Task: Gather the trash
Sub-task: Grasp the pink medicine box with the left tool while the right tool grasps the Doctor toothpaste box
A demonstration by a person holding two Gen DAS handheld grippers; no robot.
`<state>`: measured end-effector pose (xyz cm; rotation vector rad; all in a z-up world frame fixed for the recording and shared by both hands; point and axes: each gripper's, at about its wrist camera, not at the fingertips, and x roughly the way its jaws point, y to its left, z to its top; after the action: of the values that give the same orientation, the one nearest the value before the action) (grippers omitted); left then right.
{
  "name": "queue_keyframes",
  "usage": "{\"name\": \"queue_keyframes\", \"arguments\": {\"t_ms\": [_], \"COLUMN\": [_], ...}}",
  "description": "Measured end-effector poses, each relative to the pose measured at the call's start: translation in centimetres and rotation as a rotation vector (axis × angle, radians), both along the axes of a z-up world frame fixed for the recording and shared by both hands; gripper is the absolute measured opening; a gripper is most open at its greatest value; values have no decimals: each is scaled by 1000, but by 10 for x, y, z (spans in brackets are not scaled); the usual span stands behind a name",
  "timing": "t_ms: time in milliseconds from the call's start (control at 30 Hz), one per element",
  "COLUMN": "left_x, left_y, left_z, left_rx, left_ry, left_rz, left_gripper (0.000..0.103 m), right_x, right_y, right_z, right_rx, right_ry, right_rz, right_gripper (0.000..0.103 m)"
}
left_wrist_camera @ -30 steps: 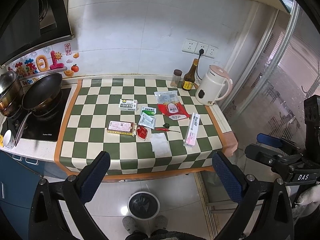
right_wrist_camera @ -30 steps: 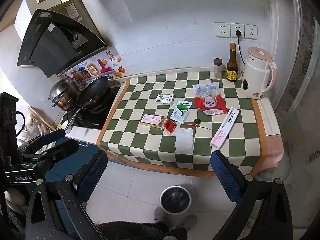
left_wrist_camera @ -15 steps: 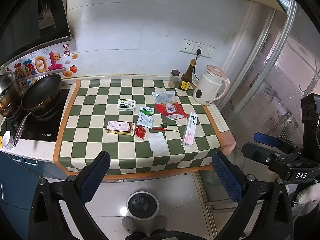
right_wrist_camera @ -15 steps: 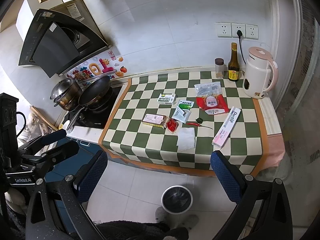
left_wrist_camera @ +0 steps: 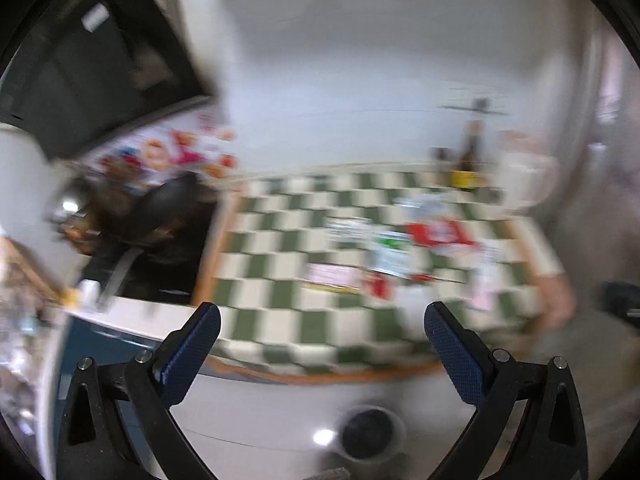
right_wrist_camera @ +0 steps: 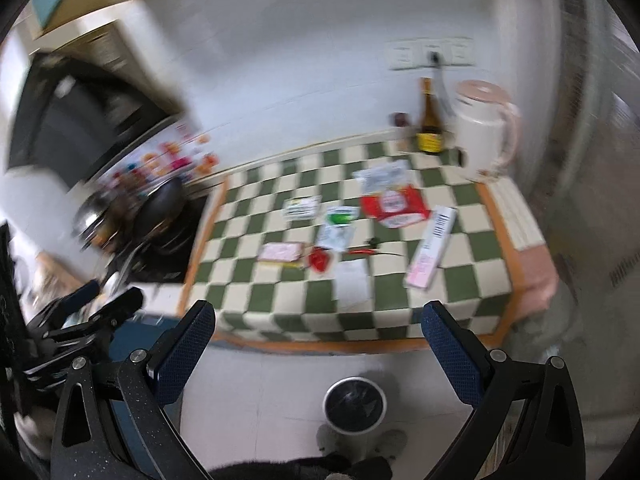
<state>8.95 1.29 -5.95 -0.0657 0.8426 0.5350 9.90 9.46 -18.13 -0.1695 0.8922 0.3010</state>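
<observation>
Both views are smeared by motion blur, the left wrist's far more than the right's. The left gripper is spread wide with nothing between its blue-padded fingers, held off the front edge of the green-and-cream checkered counter. The right gripper is likewise released and empty, also short of the counter edge.

The trash lies scattered on the counter's middle and right part: a red-and-white packet near the back with a clear bag just behind it, a small white box, a green-and-white sachet, a pink flat box, a crumpled red wrapper just beside it, a red chili, a white tissue near the front edge, and a long pink-and-white carton lying slanted (its print is unreadable).

A round waste bin stands on the floor below the counter front. At the back right are a dark sauce bottle and a cream kettle; a frying pan sits on the stove at left
</observation>
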Motion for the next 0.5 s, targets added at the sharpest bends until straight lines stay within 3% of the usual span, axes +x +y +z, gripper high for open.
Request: {"name": "queue_keyframes", "arguments": {"t_ms": [100, 333, 400, 433, 500], "left_x": [33, 82, 96, 104, 115], "left_y": [19, 84, 107, 118, 132], "left_z": [-38, -138, -170, -187, -213], "left_rx": [-15, -255, -367, -426, -514], "left_ry": [76, 232, 268, 287, 325], "left_rz": [45, 197, 287, 335, 425], "left_gripper": [103, 103, 103, 103, 103], "right_x": [24, 132, 174, 194, 234], "right_y": [-10, -51, -61, -67, -77], "right_z": [-15, -76, -101, -113, -140], "right_rx": [-8, -65, -83, -96, -121], "right_ry": [-4, 34, 99, 127, 186], "right_rz": [-132, -366, -388, -395, -407], "right_gripper": [103, 103, 94, 78, 73]}}
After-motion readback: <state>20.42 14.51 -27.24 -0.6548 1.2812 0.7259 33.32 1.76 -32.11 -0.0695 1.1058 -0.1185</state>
